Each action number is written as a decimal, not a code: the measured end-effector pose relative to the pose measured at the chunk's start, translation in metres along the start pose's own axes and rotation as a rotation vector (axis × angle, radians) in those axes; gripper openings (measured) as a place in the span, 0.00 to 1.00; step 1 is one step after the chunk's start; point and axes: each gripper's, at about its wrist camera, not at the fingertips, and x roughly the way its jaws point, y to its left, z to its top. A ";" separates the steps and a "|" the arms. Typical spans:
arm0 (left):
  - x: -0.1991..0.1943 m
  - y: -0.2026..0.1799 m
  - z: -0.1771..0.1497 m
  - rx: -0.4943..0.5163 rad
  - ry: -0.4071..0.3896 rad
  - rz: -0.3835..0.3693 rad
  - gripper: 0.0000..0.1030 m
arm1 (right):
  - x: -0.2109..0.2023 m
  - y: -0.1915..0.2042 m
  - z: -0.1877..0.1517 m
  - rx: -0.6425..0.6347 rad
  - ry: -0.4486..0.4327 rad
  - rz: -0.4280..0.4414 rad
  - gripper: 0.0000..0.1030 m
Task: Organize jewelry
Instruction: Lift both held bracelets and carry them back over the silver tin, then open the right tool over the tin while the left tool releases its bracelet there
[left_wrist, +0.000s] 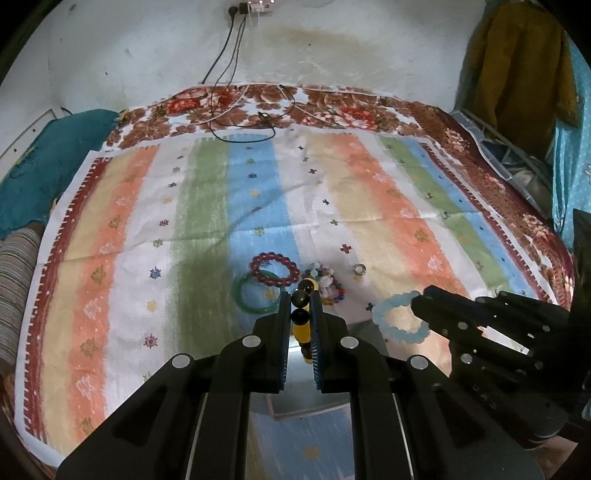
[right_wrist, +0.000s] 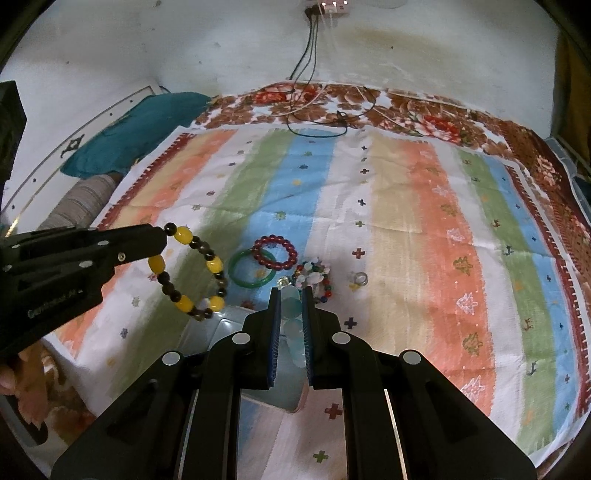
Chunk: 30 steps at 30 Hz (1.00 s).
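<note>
My left gripper (left_wrist: 300, 301) is shut on a yellow and dark bead bracelet (left_wrist: 302, 317); the right wrist view shows the bracelet (right_wrist: 192, 273) hanging from that gripper (right_wrist: 162, 240) above the cloth. My right gripper (right_wrist: 292, 295) is shut on a pale blue bead bracelet (right_wrist: 295, 325), which also shows in the left wrist view (left_wrist: 399, 321) held by the right gripper (left_wrist: 419, 306). On the striped cloth lie a red bead bracelet (left_wrist: 275, 268), a green bangle (left_wrist: 255, 295), a multicoloured bead bracelet (left_wrist: 327, 284) and a small ring (left_wrist: 359, 269).
A clear box (right_wrist: 258, 354) sits under both grippers near the cloth's front edge. Cables (left_wrist: 243, 110) lie at the far edge of the bed by the wall. A teal pillow (left_wrist: 44, 166) is at the left.
</note>
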 end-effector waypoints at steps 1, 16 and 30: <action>-0.001 -0.001 -0.002 0.003 0.000 0.000 0.09 | -0.001 0.001 -0.001 -0.001 -0.001 0.002 0.12; -0.010 -0.007 -0.018 0.016 0.001 0.007 0.09 | -0.006 0.013 -0.017 -0.010 0.018 0.032 0.12; 0.001 0.016 -0.014 -0.070 0.027 0.062 0.28 | 0.001 -0.011 -0.011 0.073 0.015 0.006 0.42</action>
